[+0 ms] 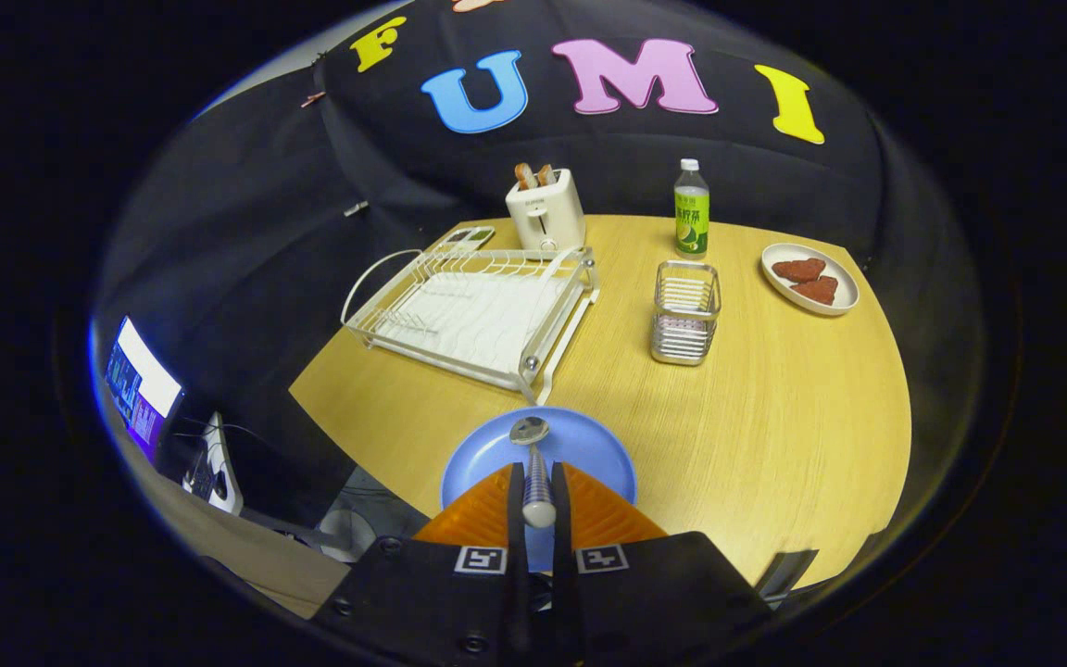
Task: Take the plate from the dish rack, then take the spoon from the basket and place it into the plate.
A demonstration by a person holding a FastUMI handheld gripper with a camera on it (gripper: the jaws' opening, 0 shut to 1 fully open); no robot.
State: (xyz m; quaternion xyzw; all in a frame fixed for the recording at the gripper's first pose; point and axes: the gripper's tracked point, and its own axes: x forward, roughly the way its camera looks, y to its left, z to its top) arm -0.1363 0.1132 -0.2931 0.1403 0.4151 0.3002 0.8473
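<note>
A blue plate [589, 451] lies on the wooden table just ahead of and under my fingers. My gripper [538, 500] is shut on a metal spoon [532, 463], both orange fingers [478, 519] pressing its handle. The spoon's bowl points forward over the plate's far half. Whether the spoon touches the plate I cannot tell. The white dish rack [473, 315] stands beyond the plate to the left, with no dishes in it. The wire basket [684, 312] stands beyond the plate to the right.
A white toaster [546, 213] with bread stands behind the rack. A green-labelled bottle [691, 208] is at the table's back. A white plate [809, 278] with reddish pieces lies far right. A monitor [140, 389] sits off the table's left.
</note>
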